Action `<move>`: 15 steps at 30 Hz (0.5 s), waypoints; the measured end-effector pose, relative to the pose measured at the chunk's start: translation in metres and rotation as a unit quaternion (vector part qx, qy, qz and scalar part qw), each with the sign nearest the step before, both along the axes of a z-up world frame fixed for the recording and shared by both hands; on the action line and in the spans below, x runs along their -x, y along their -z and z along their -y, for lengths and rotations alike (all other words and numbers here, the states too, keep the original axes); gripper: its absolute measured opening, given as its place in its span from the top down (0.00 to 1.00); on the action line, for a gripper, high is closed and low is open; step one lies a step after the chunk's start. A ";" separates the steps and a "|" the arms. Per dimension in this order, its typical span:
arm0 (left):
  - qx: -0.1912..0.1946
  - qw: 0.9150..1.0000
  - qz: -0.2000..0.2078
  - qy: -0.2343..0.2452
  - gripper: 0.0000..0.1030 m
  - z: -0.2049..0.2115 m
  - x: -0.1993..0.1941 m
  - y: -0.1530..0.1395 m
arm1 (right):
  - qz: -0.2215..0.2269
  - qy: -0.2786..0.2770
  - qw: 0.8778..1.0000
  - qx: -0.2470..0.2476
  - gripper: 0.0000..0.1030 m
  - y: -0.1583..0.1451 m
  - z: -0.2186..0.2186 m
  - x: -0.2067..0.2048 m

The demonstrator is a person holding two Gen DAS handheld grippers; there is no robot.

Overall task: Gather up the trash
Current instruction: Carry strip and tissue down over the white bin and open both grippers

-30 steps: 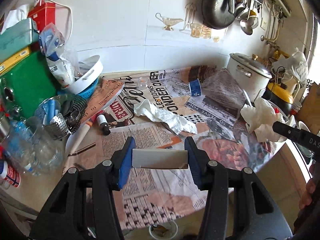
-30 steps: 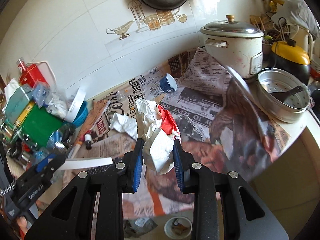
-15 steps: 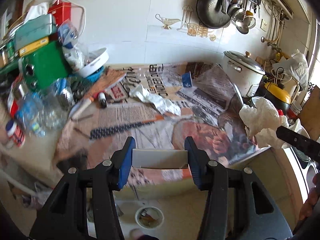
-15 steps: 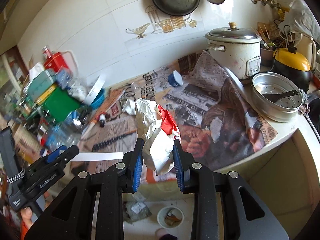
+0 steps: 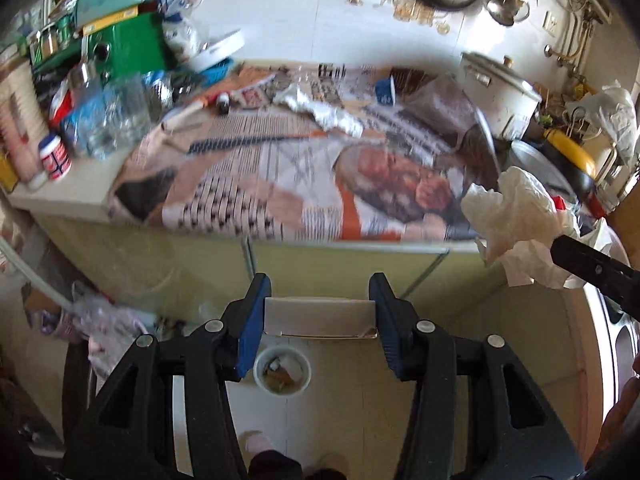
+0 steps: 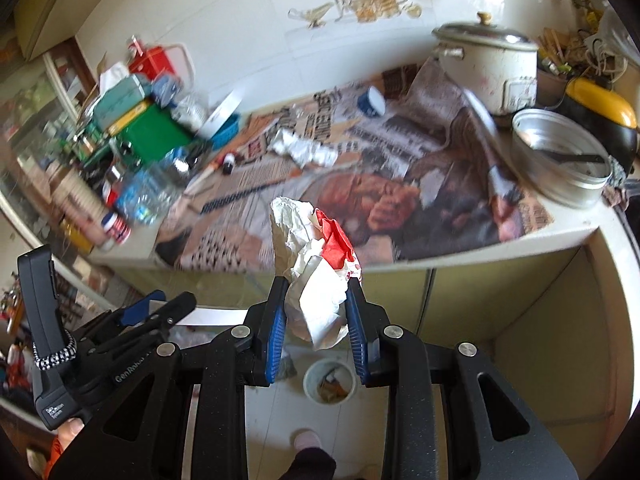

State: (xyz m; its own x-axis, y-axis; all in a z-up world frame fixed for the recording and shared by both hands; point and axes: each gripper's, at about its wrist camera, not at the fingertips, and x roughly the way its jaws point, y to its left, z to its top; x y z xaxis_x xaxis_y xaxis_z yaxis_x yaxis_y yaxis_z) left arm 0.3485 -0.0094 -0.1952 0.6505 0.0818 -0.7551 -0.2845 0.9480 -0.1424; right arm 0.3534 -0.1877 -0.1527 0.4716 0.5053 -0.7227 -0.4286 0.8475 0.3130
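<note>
Newspaper-covered counter, left gripper fingers clamping white box, right gripper pinching crumpled wrapper

- The newspaper on the counter is smearing with motion blur, so you are not reading its print in either view.
- The clutter around the green box is blurring together; the clear bottles beside it are hard to tell apart.
- The right gripper is showing in the left wrist view only as one black finger, cut off by the right edge.
- Your crumpled wrapper is hiding the counter edge behind it.
- The small bucket on the floor is holding scraps too small to identify.
- A foot at the bottom edge is being cropped.
</note>
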 end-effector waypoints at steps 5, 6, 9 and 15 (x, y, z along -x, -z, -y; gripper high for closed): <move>0.003 0.999 -0.034 -0.004 0.52 -0.005 0.008 0.037 | -0.036 -0.010 0.999 0.008 0.75 0.037 -0.014 0.003; 0.005 0.999 -0.041 -0.004 0.52 -0.007 0.008 0.047 | -0.043 -0.011 0.999 0.011 0.75 0.047 -0.018 0.002; 0.008 0.998 -0.061 -0.005 0.52 -0.016 0.007 0.081 | -0.059 -0.011 0.998 0.018 0.75 0.078 -0.029 0.000; 0.014 0.996 -0.091 0.010 0.52 -0.040 0.000 0.165 | -0.096 0.009 0.994 0.042 0.75 0.167 -0.058 -0.004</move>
